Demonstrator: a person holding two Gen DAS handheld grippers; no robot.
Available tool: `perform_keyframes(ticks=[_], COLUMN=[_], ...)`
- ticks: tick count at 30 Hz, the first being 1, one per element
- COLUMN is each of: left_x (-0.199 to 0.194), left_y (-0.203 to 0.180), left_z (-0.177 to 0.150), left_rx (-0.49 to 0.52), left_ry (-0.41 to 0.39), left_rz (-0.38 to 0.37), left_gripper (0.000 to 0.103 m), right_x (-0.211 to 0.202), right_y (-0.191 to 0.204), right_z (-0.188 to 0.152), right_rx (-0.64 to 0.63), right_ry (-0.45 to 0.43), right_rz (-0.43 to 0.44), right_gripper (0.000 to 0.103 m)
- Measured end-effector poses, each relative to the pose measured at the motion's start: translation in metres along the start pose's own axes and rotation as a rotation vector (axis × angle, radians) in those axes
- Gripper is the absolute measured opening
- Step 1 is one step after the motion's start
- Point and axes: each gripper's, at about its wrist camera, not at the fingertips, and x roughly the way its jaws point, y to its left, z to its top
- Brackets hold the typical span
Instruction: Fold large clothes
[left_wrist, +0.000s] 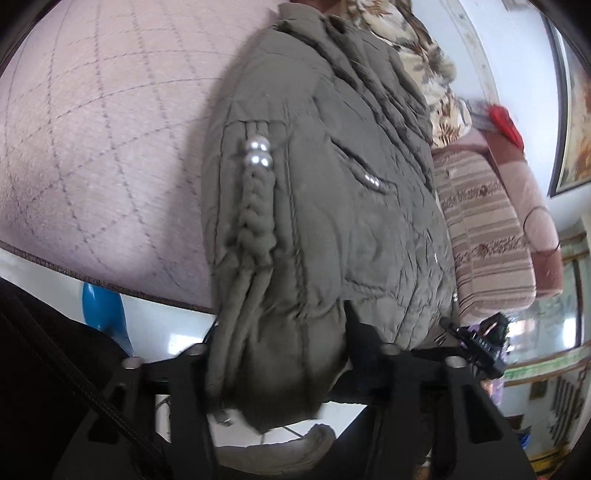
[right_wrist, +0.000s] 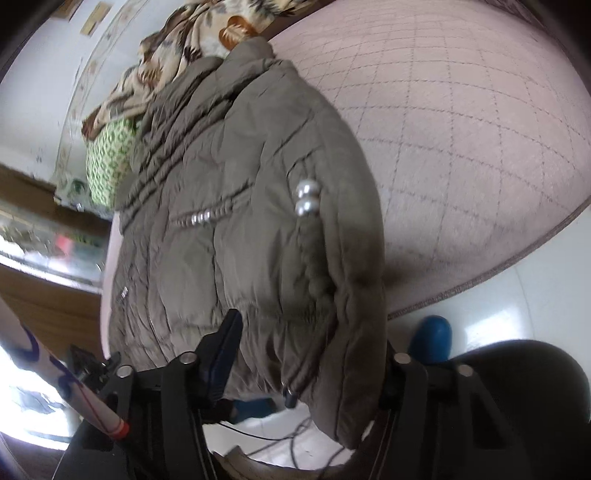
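Pink quilted bed (left_wrist: 92, 147), olive puffer jacket (left_wrist: 314, 203) hem between left gripper (left_wrist: 280, 369) fingers

hidden: left tool (left_wrist: 280, 354) fingertips under jacket (left_wrist: 314, 184) hem | blurred: jacket cuff

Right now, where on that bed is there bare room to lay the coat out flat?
The open patch is the pink quilted cover, bare between the olive jacket and the cover's rounded edge. It is crowded on the jacket's other side: a leaf-patterned blanket and a green patterned pillow are piled there, against the wall.
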Motion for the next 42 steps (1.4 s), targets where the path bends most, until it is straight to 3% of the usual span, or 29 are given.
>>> perform_keyframes(ticks=[1, 3, 6, 11, 15, 23, 31, 36, 42], left_x=[-0.004, -0.008, -0.021, -0.053, -0.076, -0.085, -0.045, 0.009, 0.073], left_y=[-0.002, -0.010, -0.025, -0.051, -0.081, -0.146, -0.180, -0.175, -0.160], left_z=[-0.003, -0.003, 0.000, 0.018, 0.054, 0.152, 0.263, 0.328, 0.387], left_rx=[0.009, 0.026, 0.045, 0.065, 0.090, 0.139, 0.104, 0.065, 0.003], left_ry=[-0.008, -0.021, -0.058, -0.134, -0.214, -0.347, -0.395, -0.355, -0.298], left_rz=[0.008, 0.036, 0.065, 0.051, 0.052, 0.139, 0.302, 0.435, 0.515], left_gripper=[0.034, 0.026, 0.023, 0.022, 0.021, 0.022, 0.022, 0.022, 0.023], right_x=[0.000, -0.003, -0.013, -0.044, -0.065, -0.089, -0.071, -0.030, 0.031], right_y=[-0.001, -0.002, -0.003, 0.018, 0.047, 0.112, 0.156, 0.168, 0.171], right_z=[-0.001, -0.002, -0.001, 0.007, 0.027, 0.114, 0.220, 0.276, 0.332], right_rx=[-0.003, -0.004, 0.006, -0.014, -0.044, -0.092, -0.069, -0.061, -0.053], right_ry=[-0.001, -0.004, -0.012, -0.068, -0.124, -0.287, -0.397, -0.393, -0.350], right_rz=[-0.002, -0.004, 0.028, 0.115, 0.158, 0.132, 0.052, -0.058, -0.150], right_gripper=[0.052, 0.035, 0.020, 0.016, 0.016, 0.016, 0.016, 0.016, 0.016])
